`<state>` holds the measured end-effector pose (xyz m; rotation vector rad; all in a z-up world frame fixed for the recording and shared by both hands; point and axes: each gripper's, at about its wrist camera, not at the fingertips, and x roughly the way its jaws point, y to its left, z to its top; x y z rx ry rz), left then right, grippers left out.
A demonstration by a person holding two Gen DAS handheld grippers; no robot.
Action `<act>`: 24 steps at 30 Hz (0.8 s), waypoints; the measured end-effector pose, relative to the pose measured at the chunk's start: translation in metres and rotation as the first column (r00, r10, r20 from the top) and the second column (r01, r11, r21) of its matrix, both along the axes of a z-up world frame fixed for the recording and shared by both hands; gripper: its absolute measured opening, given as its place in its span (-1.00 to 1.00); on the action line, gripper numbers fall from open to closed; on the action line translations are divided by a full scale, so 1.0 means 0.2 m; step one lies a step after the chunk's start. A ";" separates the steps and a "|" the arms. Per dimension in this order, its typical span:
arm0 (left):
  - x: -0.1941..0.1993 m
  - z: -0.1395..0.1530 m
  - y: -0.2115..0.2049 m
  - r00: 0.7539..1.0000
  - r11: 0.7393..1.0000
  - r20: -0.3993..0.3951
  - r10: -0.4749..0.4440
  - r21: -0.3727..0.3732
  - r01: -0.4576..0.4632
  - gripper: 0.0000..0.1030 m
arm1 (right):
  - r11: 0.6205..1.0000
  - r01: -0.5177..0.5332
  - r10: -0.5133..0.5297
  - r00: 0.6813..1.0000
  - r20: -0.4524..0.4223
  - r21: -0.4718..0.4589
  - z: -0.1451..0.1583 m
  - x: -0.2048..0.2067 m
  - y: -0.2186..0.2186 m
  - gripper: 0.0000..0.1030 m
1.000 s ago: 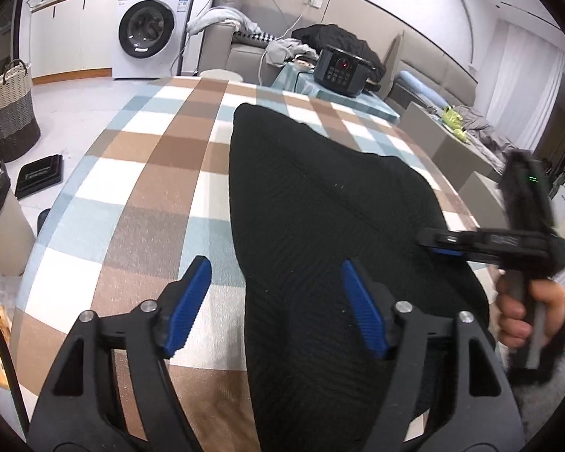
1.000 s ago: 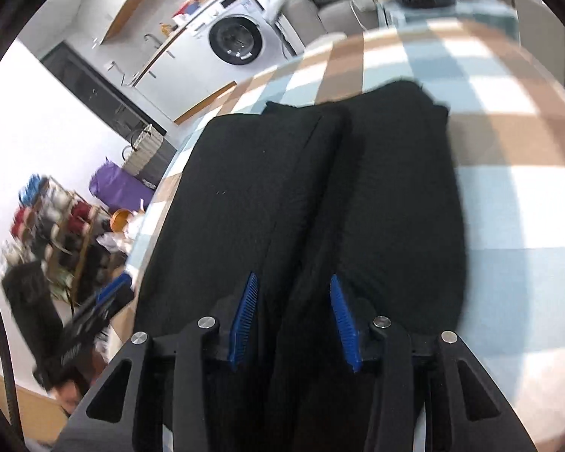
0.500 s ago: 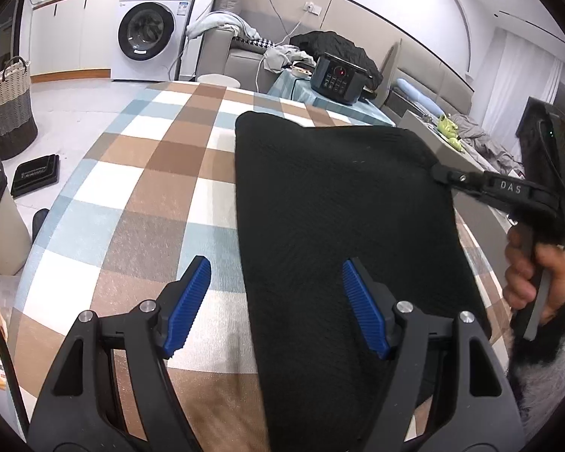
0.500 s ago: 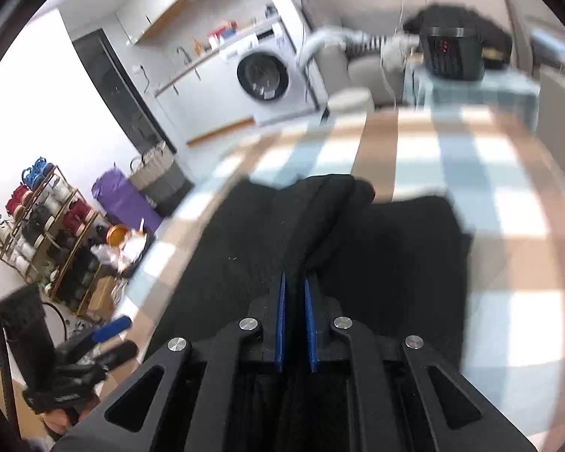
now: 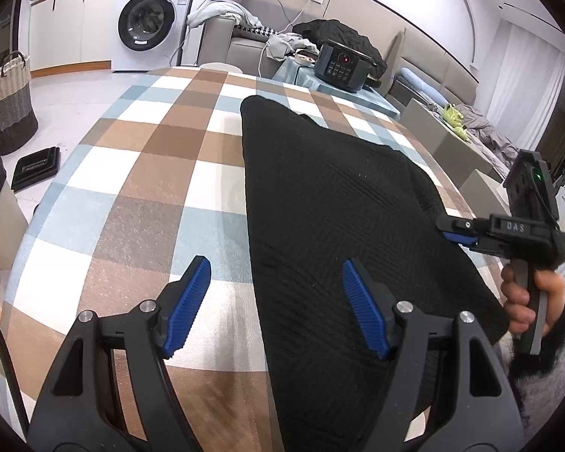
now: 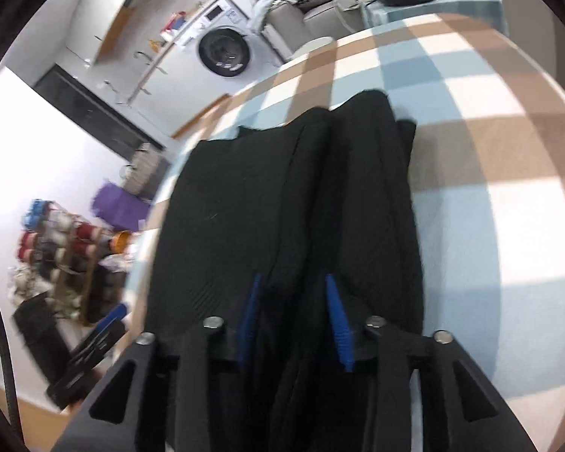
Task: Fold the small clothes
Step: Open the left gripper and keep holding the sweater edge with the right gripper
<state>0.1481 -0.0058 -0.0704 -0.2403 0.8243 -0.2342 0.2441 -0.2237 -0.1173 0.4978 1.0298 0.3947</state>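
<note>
Across the middle of the left wrist view, a black garment [image 5: 339,226] lies folded on the checked table [image 5: 139,173]. At lower centre the left gripper [image 5: 275,301] hangs with jaws wide apart, nothing between them. At right, a hand [image 5: 531,297] holds the right gripper [image 6: 293,320]; its jaws have just been opening and stand apart over the cloth without pinching it.

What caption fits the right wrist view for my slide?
Right tongs, just reopened, hover with a ridge of the folded black knit garment between their blue pads on the checked tablecloth.
</note>
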 end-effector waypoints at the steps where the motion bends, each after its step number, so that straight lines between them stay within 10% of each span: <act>1: 0.00 -0.01 -0.01 1.000 1.000 -0.008 -0.002 -0.001 0.002 0.36 | 1.000 -0.002 0.002 1.000 0.004 -0.013 -0.01 -0.01 0.01 -0.22; 8: 0.01 -0.02 -0.03 1.000 1.000 -0.008 -0.012 0.011 0.012 0.36 | 0.991 -0.005 0.014 0.998 0.065 -0.133 0.00 0.03 0.13 -0.25; 13: 0.00 0.00 -0.02 1.000 1.000 -0.002 -0.002 0.010 0.002 0.36 | 0.972 -0.027 0.062 0.987 0.146 -0.235 0.06 0.00 0.20 -0.78; 20: -0.05 0.10 0.00 0.999 1.000 0.040 -0.006 -0.011 0.007 0.36 | 0.967 0.038 0.052 0.940 0.338 -0.254 0.48 -0.19 0.18 -0.83; 24: -0.03 0.07 -0.01 1.000 1.000 0.022 -0.017 -0.008 0.018 0.36 | 0.954 0.072 -0.004 0.973 0.230 -0.290 0.36 -0.13 0.09 -0.82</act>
